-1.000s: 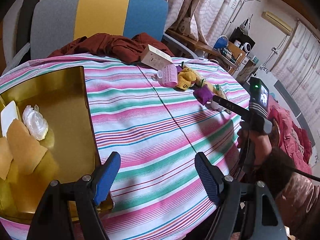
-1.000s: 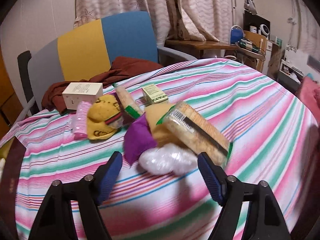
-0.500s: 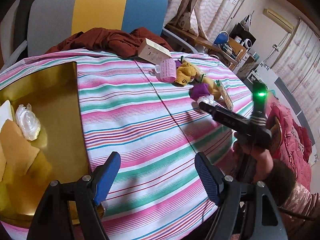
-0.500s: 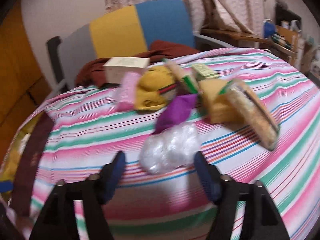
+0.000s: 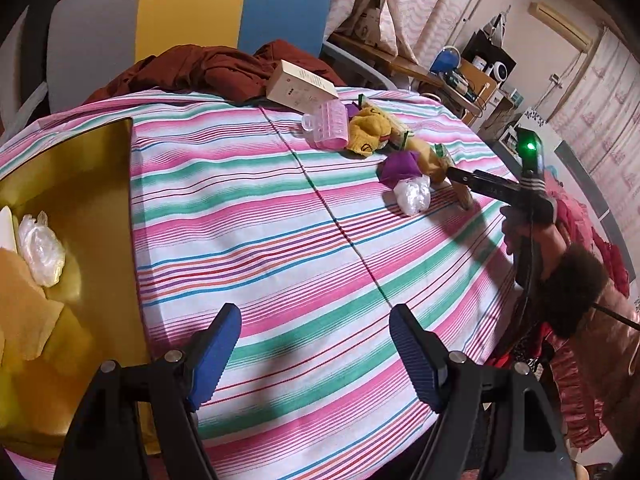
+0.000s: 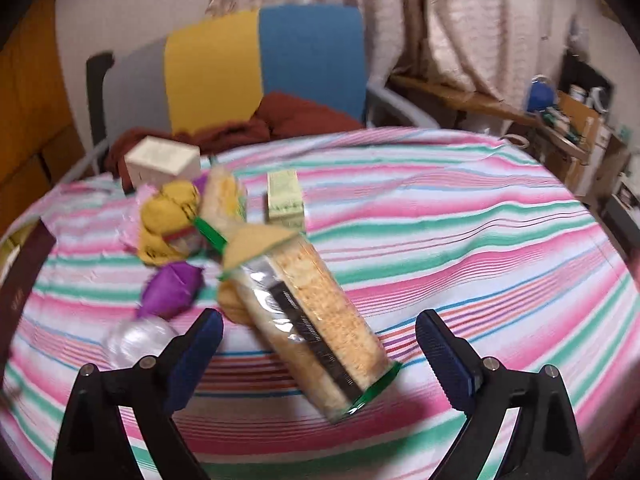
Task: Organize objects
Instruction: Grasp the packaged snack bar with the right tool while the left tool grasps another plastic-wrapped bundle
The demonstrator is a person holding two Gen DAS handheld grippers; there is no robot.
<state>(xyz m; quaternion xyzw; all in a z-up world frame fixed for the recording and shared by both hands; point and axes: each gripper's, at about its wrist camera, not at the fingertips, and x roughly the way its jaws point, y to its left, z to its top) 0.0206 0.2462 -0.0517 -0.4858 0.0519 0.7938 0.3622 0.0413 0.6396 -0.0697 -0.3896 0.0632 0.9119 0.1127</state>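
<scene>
The right gripper point(image 6: 318, 350) has swung to the cracker pack point(image 6: 316, 320), jaws just widened, left gripper's point(image 5: 314, 354) apart.

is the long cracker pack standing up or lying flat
Lying flat: the cracker pack rests lengthwise on the striped tablecloth, its far end against the pile, between the right gripper's open jaws.

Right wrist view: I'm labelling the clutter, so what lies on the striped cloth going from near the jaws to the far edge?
Cracker packet → purple pouch → yellow cloth toy → white box.
</scene>
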